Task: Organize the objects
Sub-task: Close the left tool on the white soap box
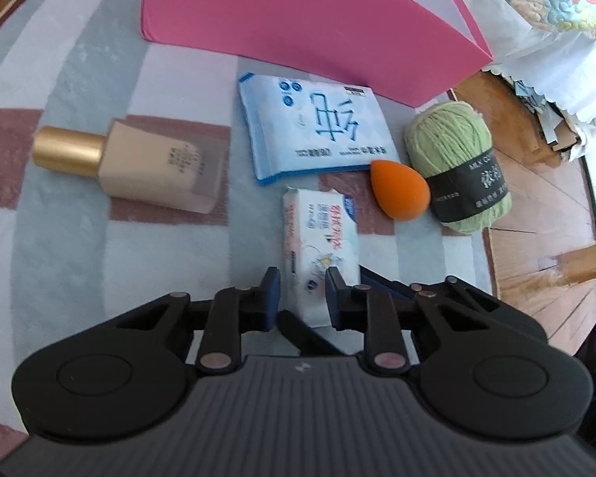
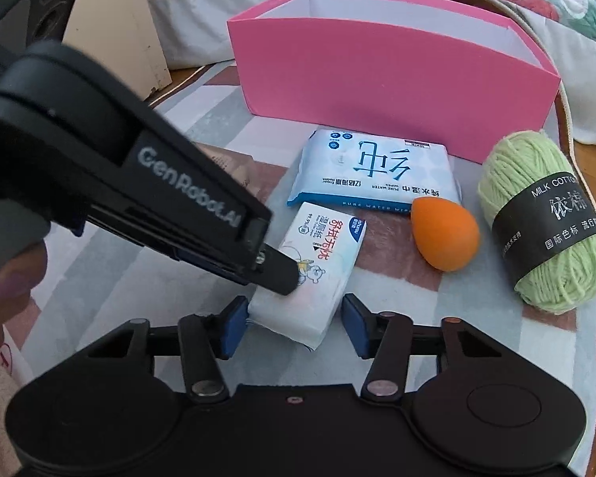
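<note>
Our right tool (image 2: 294,320) is open around the small wipes pack (image 2: 314,274) on the checked rug (image 2: 476,302); our left tool (image 1: 302,296), also open, touches its top.

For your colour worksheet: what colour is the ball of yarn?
Light green, with a dark label band; the yarn shows best in the right wrist view.

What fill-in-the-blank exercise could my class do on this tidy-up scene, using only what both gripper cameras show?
1. The open box behind the items is coloured ____.
2. The orange makeup sponge lies between the small tissue pack and the green ____.
3. The foundation bottle lying on its side has a ____ cap.
4. The left gripper and right gripper both straddle the small ____ pack.

Missing words: pink; yarn; gold; tissue
</note>
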A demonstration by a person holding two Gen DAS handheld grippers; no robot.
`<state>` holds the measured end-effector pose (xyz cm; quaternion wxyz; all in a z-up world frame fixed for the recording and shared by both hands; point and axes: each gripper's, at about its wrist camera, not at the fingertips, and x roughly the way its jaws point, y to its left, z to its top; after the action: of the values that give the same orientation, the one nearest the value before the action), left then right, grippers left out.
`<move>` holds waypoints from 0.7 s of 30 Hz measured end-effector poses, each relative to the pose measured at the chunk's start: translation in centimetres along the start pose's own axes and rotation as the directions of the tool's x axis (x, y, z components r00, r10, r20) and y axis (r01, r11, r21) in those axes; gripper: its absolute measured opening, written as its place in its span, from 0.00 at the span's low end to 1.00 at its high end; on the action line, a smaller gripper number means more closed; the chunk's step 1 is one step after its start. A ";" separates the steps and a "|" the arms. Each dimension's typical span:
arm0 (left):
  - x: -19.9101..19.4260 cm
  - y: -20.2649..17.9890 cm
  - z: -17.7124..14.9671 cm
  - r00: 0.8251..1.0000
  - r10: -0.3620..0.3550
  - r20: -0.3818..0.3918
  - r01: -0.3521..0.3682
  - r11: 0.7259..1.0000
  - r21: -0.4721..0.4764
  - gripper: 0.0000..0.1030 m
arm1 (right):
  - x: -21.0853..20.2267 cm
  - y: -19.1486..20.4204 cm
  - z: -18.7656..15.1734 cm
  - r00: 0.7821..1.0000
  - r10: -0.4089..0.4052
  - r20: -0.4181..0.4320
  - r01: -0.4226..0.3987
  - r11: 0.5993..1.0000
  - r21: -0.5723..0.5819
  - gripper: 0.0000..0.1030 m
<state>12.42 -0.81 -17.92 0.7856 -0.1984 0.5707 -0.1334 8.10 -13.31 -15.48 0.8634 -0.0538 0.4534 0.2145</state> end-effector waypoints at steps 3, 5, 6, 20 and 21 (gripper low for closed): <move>0.5 -0.4 -0.2 1.000 -0.005 0.004 0.005 1.000 -0.006 0.28 | -0.2 -0.1 -0.1 1.000 -0.004 0.004 0.004 1.000 0.006 0.57; 0.7 -0.7 -0.4 1.000 0.003 0.006 -0.003 1.000 0.006 0.37 | -0.4 -0.3 -0.2 1.000 -0.002 0.010 0.002 1.000 0.008 0.51; 0.9 -0.9 -0.5 1.000 0.005 0.006 -0.005 1.000 0.008 0.43 | -0.6 -0.4 -0.3 1.000 0.001 0.013 -0.001 1.000 0.012 0.48; -0.2 -2.9 -1.7 0.999 0.006 0.040 -0.009 0.998 0.068 0.28 | -2.7 -1.3 -0.5 0.999 0.031 -0.025 -0.030 0.998 0.052 0.46; -0.6 -3.0 -1.9 0.999 0.005 0.038 -0.008 0.998 0.065 0.28 | -3.2 -1.3 -0.4 0.999 0.039 -0.029 -0.038 0.998 0.043 0.46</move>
<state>10.50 -3.47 -16.56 0.8029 -0.1732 0.5515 -0.1456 6.76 -15.65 -13.31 0.8532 -0.0298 0.4717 0.2207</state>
